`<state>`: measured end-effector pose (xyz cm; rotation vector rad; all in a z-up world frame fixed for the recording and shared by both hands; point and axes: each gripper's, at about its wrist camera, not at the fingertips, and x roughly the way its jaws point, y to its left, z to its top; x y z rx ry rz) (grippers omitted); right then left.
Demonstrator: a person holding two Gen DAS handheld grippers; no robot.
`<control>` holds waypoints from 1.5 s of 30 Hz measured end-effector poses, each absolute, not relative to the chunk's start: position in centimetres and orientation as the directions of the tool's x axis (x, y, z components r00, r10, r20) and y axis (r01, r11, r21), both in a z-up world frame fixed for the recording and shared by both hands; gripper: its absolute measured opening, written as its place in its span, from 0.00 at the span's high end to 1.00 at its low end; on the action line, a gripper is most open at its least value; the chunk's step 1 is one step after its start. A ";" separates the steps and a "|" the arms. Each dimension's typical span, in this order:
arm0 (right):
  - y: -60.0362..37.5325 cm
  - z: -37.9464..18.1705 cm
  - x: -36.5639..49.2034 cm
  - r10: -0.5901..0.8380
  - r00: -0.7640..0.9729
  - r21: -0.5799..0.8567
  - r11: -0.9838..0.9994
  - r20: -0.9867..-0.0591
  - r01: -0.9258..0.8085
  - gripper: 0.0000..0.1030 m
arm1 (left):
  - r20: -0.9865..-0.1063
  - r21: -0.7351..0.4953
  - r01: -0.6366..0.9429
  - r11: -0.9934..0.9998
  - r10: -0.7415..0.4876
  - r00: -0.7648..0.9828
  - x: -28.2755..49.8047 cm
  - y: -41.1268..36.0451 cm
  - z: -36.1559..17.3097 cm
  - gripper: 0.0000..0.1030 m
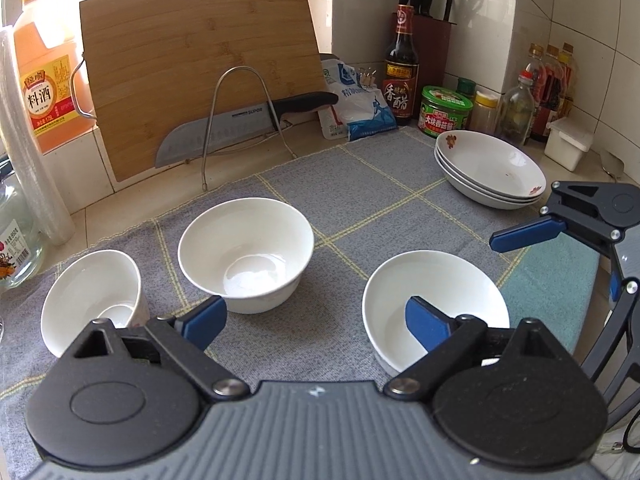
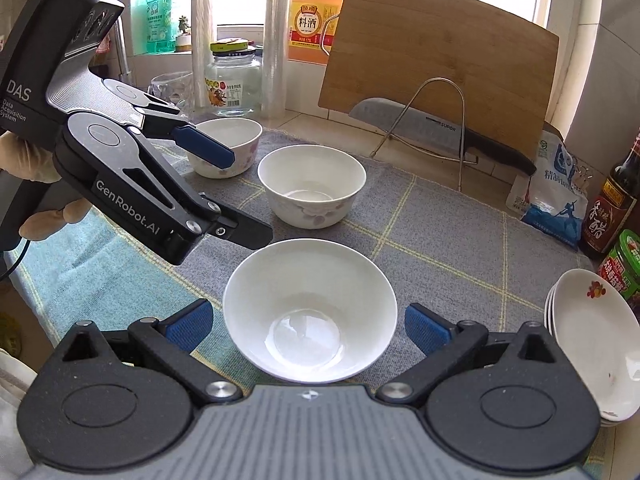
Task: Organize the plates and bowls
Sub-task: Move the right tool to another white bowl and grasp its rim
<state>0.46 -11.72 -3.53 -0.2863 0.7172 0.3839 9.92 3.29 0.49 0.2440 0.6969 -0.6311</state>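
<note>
Landmark: I take the grey checked cloth (image 2: pixel 440 240) on the counter as my reference; every dish here sits on it.
Left gripper: my left gripper (image 1: pixel 316 316) hangs above the near part of the cloth with its jaws spread wide and nothing between them.
Right gripper: my right gripper (image 2: pixel 308 322) has its jaws spread wide on either side of a bowl, and the blue pads stand clear of it without pressing.
Near bowl: the plain white bowl (image 2: pixel 310 312) stands upright on the near part of the cloth, between my right gripper's fingers; in the left view it (image 1: pixel 434 308) lies partly behind my left gripper's right finger.
Middle bowl: a white bowl with a faint flower pattern (image 2: pixel 312 184) stands upright near the centre of the cloth, beyond the near bowl and apart from it.
Far-left bowl: another flowered bowl (image 2: pixel 224 146) stands at the cloth's far left corner, just beside the middle bowl; the left view shows it (image 1: pixel 92 300) left of my left gripper.
Plates: a stack of shallow white plates (image 1: pixel 490 168) with red flower marks rests at the cloth's right edge, well apart from the bowls.
Behind the cloth: a wooden cutting board (image 1: pixel 200 76) leans upright, with a knife (image 1: pixel 248 120) resting on a wire rack against it.
</note>
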 end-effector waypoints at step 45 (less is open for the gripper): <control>-11.2 -2.4 15.2 0.349 0.568 -0.005 0.849 -0.746 -0.529 0.00 | -0.618 0.081 0.439 0.895 -0.300 0.727 14.9 2.4 -4.7 0.05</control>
